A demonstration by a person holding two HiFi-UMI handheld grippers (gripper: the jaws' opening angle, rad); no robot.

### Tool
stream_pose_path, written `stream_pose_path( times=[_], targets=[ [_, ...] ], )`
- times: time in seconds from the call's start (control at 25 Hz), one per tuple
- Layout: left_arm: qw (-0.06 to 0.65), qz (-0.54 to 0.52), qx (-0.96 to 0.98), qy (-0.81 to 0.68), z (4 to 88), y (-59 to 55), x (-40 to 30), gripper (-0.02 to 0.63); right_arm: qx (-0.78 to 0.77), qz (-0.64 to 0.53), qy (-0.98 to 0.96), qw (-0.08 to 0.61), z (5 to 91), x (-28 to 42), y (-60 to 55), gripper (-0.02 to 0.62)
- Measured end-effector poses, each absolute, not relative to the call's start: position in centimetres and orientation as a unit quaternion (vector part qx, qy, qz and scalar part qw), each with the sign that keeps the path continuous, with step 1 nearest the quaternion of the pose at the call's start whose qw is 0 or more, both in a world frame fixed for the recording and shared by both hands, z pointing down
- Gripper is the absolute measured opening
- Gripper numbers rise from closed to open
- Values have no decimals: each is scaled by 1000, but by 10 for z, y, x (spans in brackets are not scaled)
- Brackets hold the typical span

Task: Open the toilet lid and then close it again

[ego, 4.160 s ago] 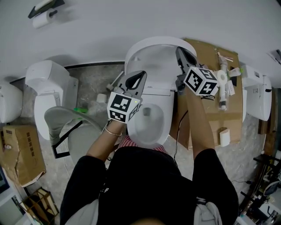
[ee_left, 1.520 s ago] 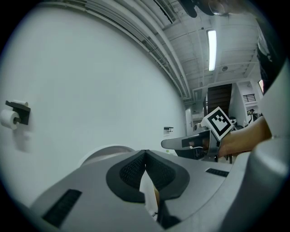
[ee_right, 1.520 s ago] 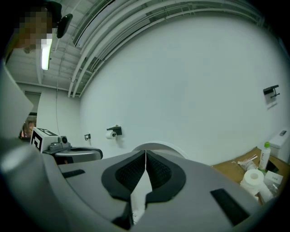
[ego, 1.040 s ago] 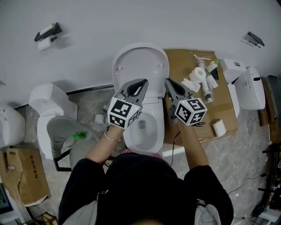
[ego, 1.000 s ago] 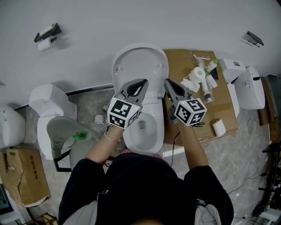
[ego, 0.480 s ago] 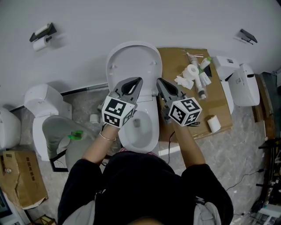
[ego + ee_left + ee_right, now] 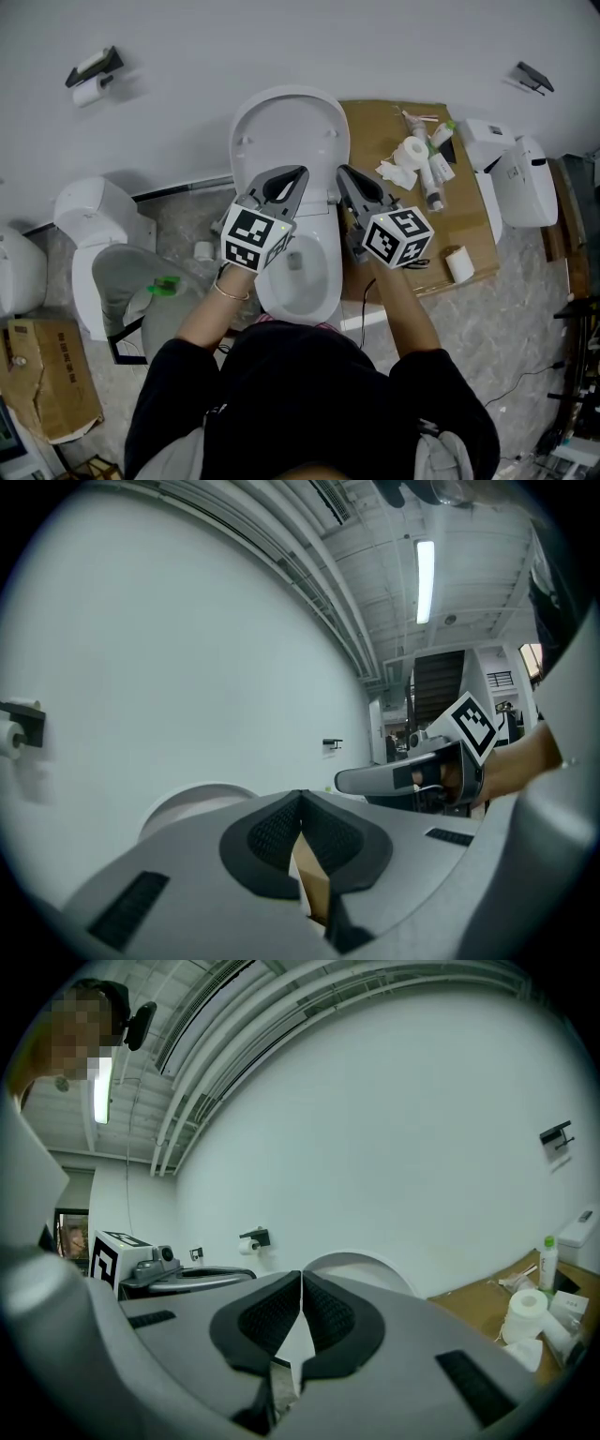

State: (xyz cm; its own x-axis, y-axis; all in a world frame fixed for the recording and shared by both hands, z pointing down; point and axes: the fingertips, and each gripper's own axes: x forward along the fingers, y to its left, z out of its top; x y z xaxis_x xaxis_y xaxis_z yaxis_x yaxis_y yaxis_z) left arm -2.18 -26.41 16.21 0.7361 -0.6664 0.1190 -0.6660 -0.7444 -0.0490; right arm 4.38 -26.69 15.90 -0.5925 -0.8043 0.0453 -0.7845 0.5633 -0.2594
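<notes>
Head view, partner: toilet lid (image 7: 289,131) stands raised at twelve o'clock of the bowl (image 7: 298,281). Left gripper (image 7: 298,172) and right gripper (image 7: 343,172) hover there, both pinched together, holding nothing.

Copy! Looks like stiff, slick plastic, probably light. Hook its top rim and ease it down.

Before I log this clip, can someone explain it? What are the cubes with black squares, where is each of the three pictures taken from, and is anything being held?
There is no robot here. A person holds a two-jaw tool in each hand, and the marker cubes are part of those tools. The head view looks down from a camera on the person's head. It shows the left hand-held gripper and the right hand-held gripper over a toilet bowl whose lid is raised. The other two pictures come from cameras riding on each gripper, looking along its jaws. Both pairs of jaws are together and hold nothing. Beside the toilet, a cardboard sheet carries a paper roll.
</notes>
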Motion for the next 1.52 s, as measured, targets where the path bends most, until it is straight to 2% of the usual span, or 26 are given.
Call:
stream_pose_path(
  times=[0.92,1.52],
  targets=[
    [-15,-58,-931,360,168,-280,-15,3,-465,-132,875,30,169,60,-281,21],
    [-27,-61,-930,363,176,-305,-11,5,-509,-108,854,-1,184,83,-320,23]
  ],
)
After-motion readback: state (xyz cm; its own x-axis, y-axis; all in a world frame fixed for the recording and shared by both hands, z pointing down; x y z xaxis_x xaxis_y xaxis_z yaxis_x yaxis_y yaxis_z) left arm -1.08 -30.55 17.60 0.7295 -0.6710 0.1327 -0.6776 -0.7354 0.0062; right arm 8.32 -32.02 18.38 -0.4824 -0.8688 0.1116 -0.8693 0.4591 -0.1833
